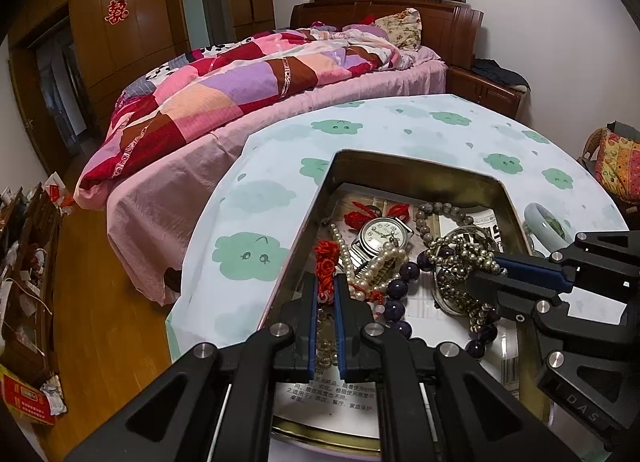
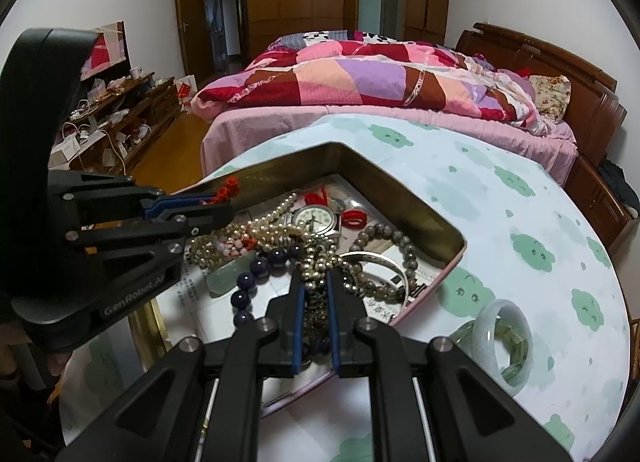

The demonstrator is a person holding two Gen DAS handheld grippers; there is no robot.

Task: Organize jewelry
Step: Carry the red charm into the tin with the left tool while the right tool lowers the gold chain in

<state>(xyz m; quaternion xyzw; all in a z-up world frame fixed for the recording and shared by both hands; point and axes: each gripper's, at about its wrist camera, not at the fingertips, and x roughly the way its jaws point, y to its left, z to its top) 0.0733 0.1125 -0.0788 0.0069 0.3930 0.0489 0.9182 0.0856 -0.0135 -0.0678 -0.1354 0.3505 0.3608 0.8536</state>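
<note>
Left gripper clamped on red cord bracelet, right gripper clamped on metal bead chain, both inside tin of jewelry.

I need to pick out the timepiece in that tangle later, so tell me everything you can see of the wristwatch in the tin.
The wristwatch has a round pale dial with dark numerals and hands, a silvery metal-looking case and a matching ribbed band. It lies face up, tilted, toward the far end of the open tin, on printed paper. A pearl necklace drapes over its band, red cord knots sit just beyond it, and a grey bead bracelet curves beside it. Neither gripper touches it.
</note>
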